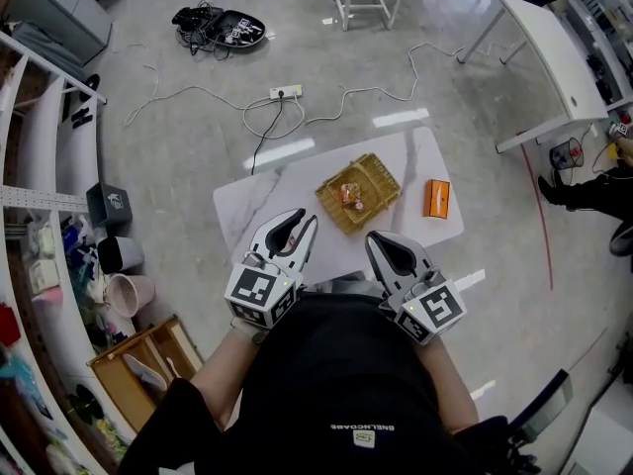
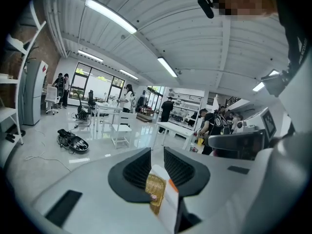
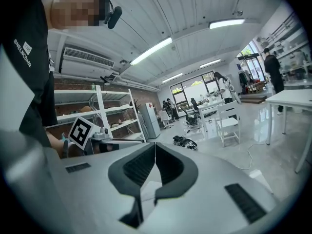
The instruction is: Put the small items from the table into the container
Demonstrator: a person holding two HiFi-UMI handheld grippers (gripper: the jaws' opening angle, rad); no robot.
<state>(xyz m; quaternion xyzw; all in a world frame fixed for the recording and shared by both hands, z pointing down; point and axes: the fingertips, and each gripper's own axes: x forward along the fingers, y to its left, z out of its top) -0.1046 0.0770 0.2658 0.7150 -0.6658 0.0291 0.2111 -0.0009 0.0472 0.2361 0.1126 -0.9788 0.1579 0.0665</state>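
Glossy workshop floor, power strip [image 1: 286,92] and cables beyond white desk [image 1: 247,216].
Left hand-held gripper [image 1: 305,218]: jaws at narrow gap, nothing between.
Centre: woven basket [image 1: 384,178] with small wrapped items [image 1: 350,195] inside.
Right hand-held gripper [image 1: 376,237]: jaws together, empty.
Right: orange box [image 1: 436,198], only loose item on desk, close to right edge, apart from basket.
Suggested step: right jaws open wide, approach from near side, grip box across narrow width, lift clear of basket rim.
Desk bare between grippers and box; mind the edge.

Right gripper [image 3: 155,145] jaws meet at their tips; shelves [image 3: 117,117] stand beyond.
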